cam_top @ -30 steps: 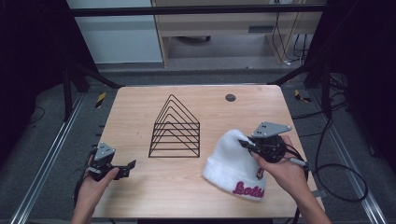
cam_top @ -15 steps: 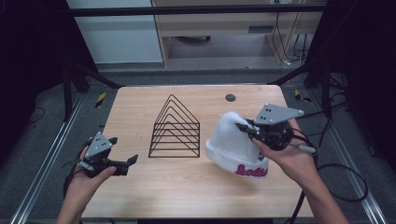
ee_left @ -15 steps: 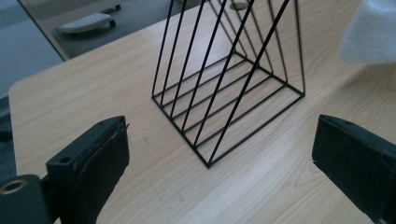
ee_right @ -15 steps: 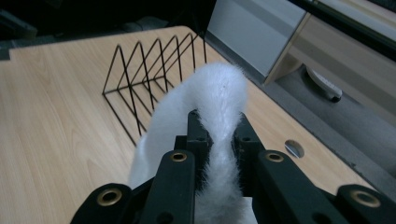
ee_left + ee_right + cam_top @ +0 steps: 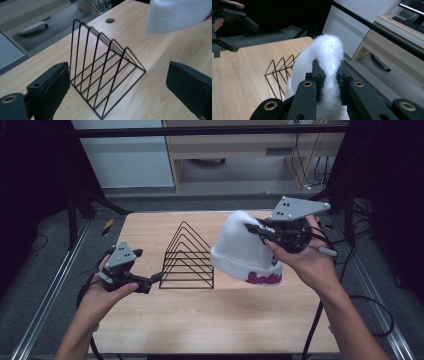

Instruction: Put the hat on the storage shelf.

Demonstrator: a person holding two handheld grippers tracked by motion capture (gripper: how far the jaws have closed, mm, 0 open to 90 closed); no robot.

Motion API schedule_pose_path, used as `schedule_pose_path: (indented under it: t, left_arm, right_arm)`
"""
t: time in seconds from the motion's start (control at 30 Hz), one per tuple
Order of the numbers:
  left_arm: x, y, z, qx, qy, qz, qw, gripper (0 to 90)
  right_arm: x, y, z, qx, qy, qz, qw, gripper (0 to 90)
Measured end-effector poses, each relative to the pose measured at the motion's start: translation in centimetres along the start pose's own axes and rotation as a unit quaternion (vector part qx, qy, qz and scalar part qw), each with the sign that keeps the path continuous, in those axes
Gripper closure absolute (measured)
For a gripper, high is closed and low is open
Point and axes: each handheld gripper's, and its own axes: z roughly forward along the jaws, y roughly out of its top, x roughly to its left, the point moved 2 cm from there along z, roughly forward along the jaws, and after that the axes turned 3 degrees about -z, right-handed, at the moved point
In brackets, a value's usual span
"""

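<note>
High view: one hat (image 5: 243, 251), two grippers.

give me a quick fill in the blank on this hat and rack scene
1. The right gripper is shut on the white ____.
2. The left gripper has its jaws ____.
3. The black wire rack stands on the ____.
4. The lettering on the hat is ____.

Missing words: hat; open; table; pink

Open fingers (image 5: 48, 91) frame wire rack (image 5: 105, 75); white hat (image 5: 177, 15) above.
</note>
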Motion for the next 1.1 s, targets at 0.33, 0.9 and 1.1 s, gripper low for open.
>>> schedule_pose_path:
  t: [0.33, 0.9, 1.1]
  left_arm:
    - [0.0, 4.0, 1.9, -0.021, -0.044, 0.006, 0.9988, 5.8]
    - [0.6, 5.9, 4.7, -0.020, -0.070, -0.007, 0.9973, 12.7]
    - [1.5, 5.9, 5.7, -0.013, -0.069, -0.024, 0.9972, 19.3]
  right_arm:
    - [-1.1, 4.2, 1.4, -0.028, 0.009, -0.005, 0.9995, 81.4]
    - [-0.5, 7.9, 4.7, -0.046, 0.033, -0.014, 0.9983, 81.4]
    - [-0.2, 8.8, 5.7, -0.055, 0.044, -0.010, 0.9975, 81.3]
